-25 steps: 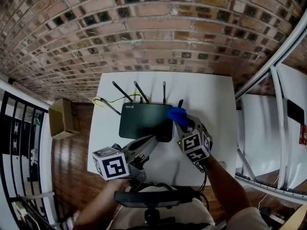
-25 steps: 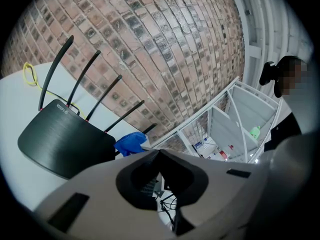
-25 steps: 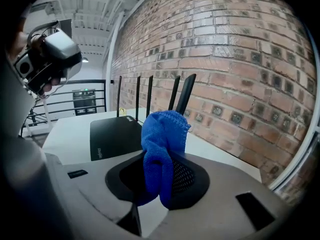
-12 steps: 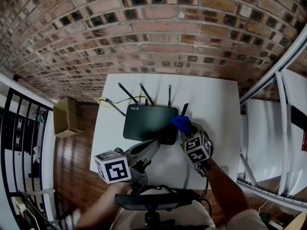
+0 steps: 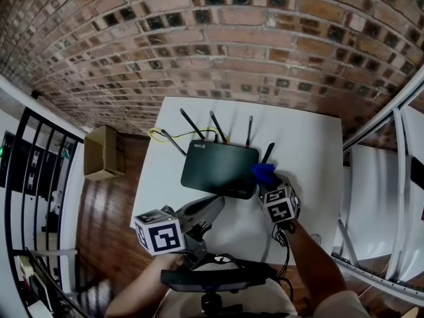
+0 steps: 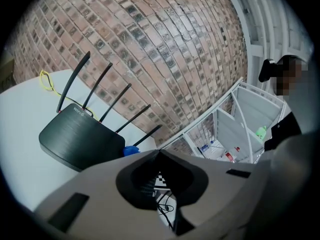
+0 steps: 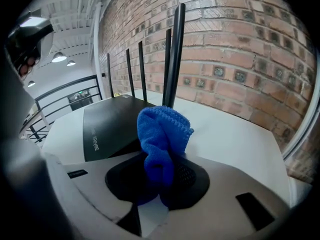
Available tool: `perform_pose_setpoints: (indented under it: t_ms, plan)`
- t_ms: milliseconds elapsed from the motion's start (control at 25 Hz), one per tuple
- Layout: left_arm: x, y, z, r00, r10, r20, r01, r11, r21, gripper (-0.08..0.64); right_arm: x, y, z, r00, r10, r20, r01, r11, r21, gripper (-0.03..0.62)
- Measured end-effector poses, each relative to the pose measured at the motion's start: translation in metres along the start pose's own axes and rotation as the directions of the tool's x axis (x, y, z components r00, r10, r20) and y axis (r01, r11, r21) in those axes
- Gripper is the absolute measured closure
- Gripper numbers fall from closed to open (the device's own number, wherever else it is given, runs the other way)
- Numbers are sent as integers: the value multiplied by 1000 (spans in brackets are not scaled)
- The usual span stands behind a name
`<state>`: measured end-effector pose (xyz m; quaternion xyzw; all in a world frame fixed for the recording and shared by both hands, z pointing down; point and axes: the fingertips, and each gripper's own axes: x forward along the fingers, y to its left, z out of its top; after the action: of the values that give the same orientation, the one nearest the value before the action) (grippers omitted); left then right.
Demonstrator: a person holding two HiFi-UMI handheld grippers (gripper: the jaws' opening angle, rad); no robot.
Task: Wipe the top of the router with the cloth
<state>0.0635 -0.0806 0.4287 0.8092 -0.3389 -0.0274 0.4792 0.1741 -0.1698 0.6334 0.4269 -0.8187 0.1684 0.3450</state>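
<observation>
Head view: black router (image 5: 222, 172) lies long axis left-right on the white table (image 5: 305, 138), antennas toward the brick wall; cardboard box (image 5: 105, 152) contents unreadable. Left gripper view: left gripper (image 6: 159, 152) jaws meet, empty, hiding most of the blue cloth (image 6: 131, 150). Right gripper view: right gripper (image 7: 161, 160) pinches the bunched cloth beside the router's right end

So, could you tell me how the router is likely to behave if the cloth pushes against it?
The router looks thin and plastic, so probably light; it may slide on the smooth white table. Its slim upright antennas would likely flex or fold if bumped.
</observation>
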Motion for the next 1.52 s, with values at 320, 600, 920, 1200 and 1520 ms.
perform_pose_setpoints:
  t_ms: [320,600,920,1200,1520]
  plan:
    - [-29,16,5,1000,-15,16,15,1000,-10,543,0,8,-14,995,1,-97,6,997,71,482]
    - [-61,42,24,999,-50,-12,50,999,4,543,-23,19,-3,986,-88,-142,100,991,85,482]
    - [-87,64,43,992,-112,-64,113,993,15,543,-48,75,92,994,-96,45,87,984,155,482]
    - [-112,80,64,985,-160,-69,162,987,22,543,-2,137,149,994,62,86,-87,941,327,482]
    - [-140,110,82,986,-148,-74,150,988,23,543,70,179,186,982,168,82,-186,827,530,480]
